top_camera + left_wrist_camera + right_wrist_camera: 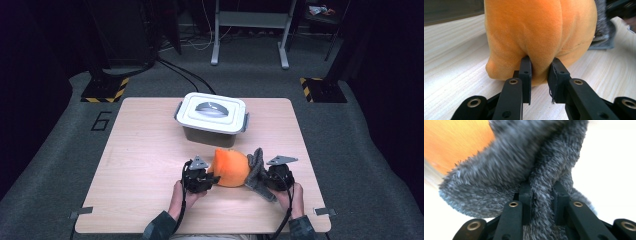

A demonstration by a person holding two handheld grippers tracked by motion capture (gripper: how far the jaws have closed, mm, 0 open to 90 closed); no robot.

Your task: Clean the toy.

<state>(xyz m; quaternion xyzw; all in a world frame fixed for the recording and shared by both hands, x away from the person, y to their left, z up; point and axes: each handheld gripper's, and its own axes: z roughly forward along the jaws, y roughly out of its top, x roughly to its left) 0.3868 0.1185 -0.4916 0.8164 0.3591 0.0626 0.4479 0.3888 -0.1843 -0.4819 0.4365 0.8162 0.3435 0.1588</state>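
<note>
Plush work is in hand at the near edge of the pale wooden table [140, 150]: a soft orange plush toy with a shaggy grey furry part [231, 168] lies between the two grippers, just in front of a grey plastic storage box with a white clip-on lid [212, 119], which is closed. The left gripper [540, 67] is clenched on a fold of the orange plush, its two black jaws pinching a ridge of the fabric low on the toy's side. The right gripper [541, 192] is clamped on a strand of the grey fur, which runs down between its jaws; its picture is blurred, so how deep the bite goes is hard to tell

Judging from this, the step is a two-handed carry or reshaping of the toy, probably on its way to the box. To do it well, keep both grips firm and move the two hands together, so that the toy is neither stretched nor left to sag between them. The left pinch holds only a small fold, which could slip out if pulled sideways; lifting straight up is safer. The grey fur is loose and thin, so it should bear little of the weight. The lid is still on, and the latches at its ends look shut, so the box must be opened before anything can go in
</note>
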